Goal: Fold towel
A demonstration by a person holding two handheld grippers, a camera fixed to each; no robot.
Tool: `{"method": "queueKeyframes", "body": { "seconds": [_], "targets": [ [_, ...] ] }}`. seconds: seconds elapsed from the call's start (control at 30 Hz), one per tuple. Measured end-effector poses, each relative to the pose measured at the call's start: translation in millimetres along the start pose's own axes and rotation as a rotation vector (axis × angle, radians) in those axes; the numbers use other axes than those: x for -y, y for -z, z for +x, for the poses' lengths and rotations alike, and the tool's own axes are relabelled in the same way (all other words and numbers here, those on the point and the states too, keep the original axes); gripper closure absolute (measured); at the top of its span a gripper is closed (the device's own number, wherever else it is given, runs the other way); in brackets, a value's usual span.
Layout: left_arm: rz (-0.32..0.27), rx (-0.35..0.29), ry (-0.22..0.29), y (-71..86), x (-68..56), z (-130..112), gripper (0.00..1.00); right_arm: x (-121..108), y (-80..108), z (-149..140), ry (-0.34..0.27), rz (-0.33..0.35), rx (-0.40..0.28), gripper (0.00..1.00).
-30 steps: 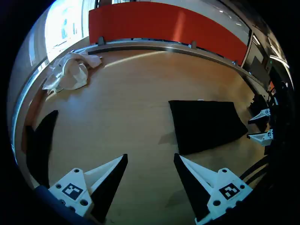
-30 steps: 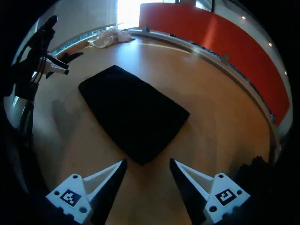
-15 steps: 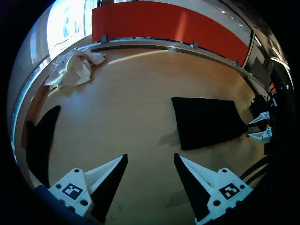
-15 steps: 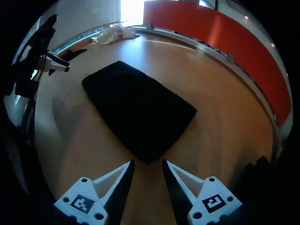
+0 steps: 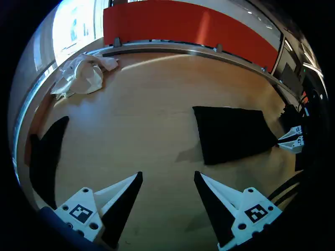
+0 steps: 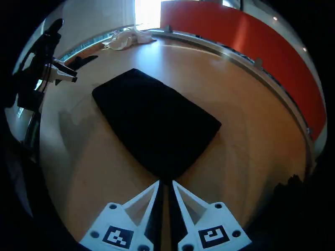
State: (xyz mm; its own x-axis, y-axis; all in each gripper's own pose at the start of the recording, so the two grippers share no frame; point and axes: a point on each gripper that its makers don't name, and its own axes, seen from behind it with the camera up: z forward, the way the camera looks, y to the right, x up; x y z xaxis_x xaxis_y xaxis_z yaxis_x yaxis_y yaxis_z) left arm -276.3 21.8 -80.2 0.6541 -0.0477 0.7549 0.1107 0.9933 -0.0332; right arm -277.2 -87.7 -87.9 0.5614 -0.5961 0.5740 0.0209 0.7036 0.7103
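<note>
Left gripper (image 5: pixel 167 175): fingers wide apart, empty, above the wooden table (image 5: pixel 138 108).
Right gripper (image 6: pixel 164 184): fingers nearly together, pinching the near corner of the towel (image 6: pixel 155 121).
Towel: black, flat, rectangular, mid-table, smooth.
White cloth (image 5: pixel 81 75): crumpled, far corner.
Dark cloth (image 5: pixel 46 154): table edge, possibly another towel.

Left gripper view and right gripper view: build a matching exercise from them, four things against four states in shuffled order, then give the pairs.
Things:
1. black towel
2. white cloth
3. left gripper
4. right gripper

States:
A. fingers spread wide apart
B. crumpled in a heap
C. lying flat as a rectangle
D. fingers closed together at the towel's near corner

Pairs: 1-C, 2-B, 3-A, 4-D
</note>
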Motion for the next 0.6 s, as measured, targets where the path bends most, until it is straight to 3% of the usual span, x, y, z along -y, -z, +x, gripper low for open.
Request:
{"method": "queueKeyframes", "body": {
  "seconds": [0.3,0.6],
  "targets": [
    [-0.002,0.000,0.009,2.0,0.0,-1.3,0.09,-2.4,3.4,6.4,0.004,-0.010,-0.009,0.97],
    [-0.002,-0.005,0.015,7.8,2.2,-0.2,0.09,-6.1,16.6,39.1,0.063,-0.029,-0.042,0.97]
  ]
}}
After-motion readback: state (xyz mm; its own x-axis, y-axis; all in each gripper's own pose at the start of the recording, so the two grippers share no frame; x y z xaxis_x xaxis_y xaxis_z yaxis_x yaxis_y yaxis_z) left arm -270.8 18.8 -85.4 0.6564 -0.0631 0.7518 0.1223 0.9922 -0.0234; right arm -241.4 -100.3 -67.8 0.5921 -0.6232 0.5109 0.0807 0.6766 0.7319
